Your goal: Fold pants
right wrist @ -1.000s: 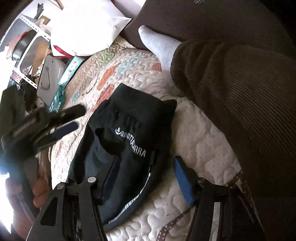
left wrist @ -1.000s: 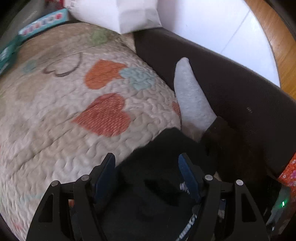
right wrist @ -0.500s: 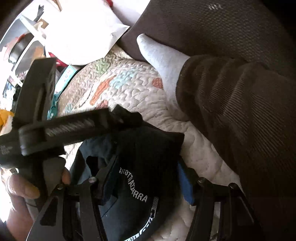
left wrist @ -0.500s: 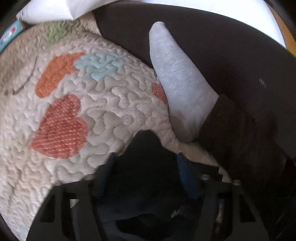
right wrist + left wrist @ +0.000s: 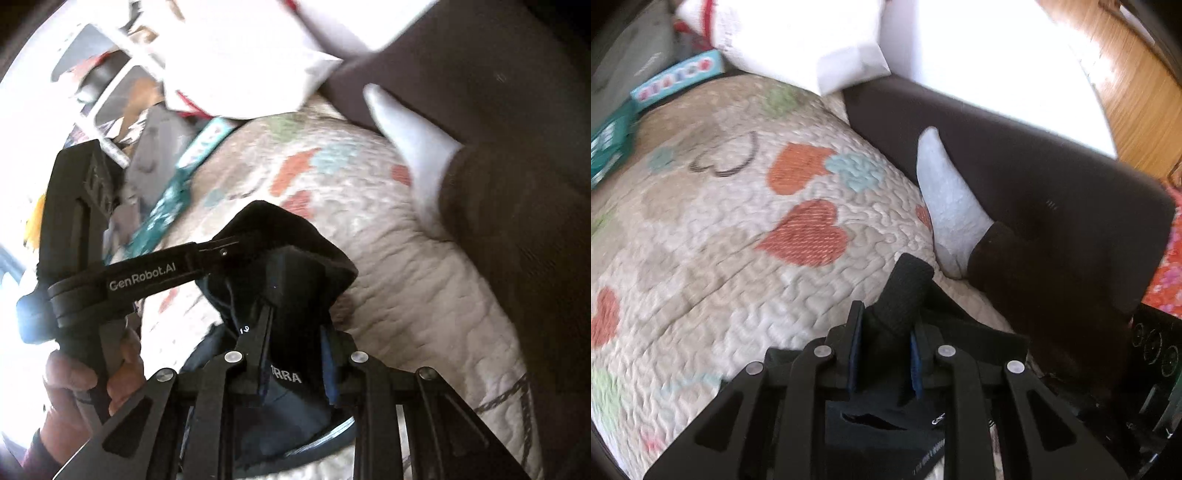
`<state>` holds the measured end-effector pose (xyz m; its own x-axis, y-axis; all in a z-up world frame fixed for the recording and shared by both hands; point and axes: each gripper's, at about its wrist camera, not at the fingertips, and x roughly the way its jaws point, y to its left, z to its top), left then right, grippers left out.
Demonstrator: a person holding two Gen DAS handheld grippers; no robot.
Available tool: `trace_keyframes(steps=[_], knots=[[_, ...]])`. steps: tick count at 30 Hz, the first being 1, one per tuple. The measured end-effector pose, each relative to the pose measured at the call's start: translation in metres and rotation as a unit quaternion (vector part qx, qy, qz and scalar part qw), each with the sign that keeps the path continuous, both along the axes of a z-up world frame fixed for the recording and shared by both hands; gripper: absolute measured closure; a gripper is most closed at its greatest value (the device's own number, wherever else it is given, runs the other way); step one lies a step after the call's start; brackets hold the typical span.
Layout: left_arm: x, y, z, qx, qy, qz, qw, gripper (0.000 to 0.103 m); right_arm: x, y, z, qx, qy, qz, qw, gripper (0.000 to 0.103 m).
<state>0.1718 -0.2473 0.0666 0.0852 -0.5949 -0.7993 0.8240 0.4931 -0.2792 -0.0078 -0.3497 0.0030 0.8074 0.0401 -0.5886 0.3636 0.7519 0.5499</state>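
The black pants [image 5: 295, 280] with white lettering are bunched and held a little above the quilt [image 5: 424, 280]. My right gripper [image 5: 295, 332] is shut on one edge of the pants near the lettering. My left gripper [image 5: 884, 325] is shut on another edge, and a thick fold of the pants [image 5: 905, 291] sticks out past its fingertips. In the right wrist view the left gripper [image 5: 221, 251] reaches in from the left and clamps the same bundle close by.
A person's foot in a white sock [image 5: 945, 203] and a brown trouser leg [image 5: 1034, 288] lie on the quilt's right side against a dark sofa back [image 5: 1052, 173]. A white bag [image 5: 812, 33] and teal boxes [image 5: 676, 79] sit at the far edge.
Both grippers went from open over the pants to shut on them. The left gripper came in beside the right one, and the pants are lifted and bunched.
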Motion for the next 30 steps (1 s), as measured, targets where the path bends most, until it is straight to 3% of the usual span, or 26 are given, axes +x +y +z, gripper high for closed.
trace_keyframes(steps=[8,12,15,18,21,24,26,30], knots=[[0.001,0.1,0.022,-0.044,0.01,0.075,0.9962,0.082,0.004,0.08,0.034,-0.076,-0.018,0.1,0.992,0.079],[0.006,0.159,0.007,-0.064,0.034,0.125,0.9894,0.082,0.014,0.124,0.033,-0.096,-0.009,0.156,0.983,0.079],[0.007,0.198,-0.012,-0.071,0.048,0.163,0.9829,0.079,0.023,0.164,0.027,-0.134,0.003,0.204,0.97,0.079],[0.011,0.237,-0.032,-0.065,0.052,0.218,0.9724,0.077,0.033,0.2,0.009,-0.164,0.025,0.259,0.952,0.076],[0.014,0.268,-0.044,-0.058,0.062,0.262,0.9612,0.067,0.037,0.222,-0.011,-0.179,0.051,0.297,0.937,0.07],[0.008,0.298,-0.05,-0.06,0.07,0.297,0.9503,0.061,0.033,0.232,-0.02,-0.162,0.057,0.335,0.927,0.054],[0.002,0.314,-0.054,-0.058,0.07,0.326,0.9411,0.058,0.027,0.233,-0.016,-0.141,0.052,0.363,0.92,0.05],[-0.013,0.352,-0.057,-0.091,0.083,0.395,0.9103,0.055,0.016,0.223,0.005,-0.134,0.029,0.384,0.913,0.046]])
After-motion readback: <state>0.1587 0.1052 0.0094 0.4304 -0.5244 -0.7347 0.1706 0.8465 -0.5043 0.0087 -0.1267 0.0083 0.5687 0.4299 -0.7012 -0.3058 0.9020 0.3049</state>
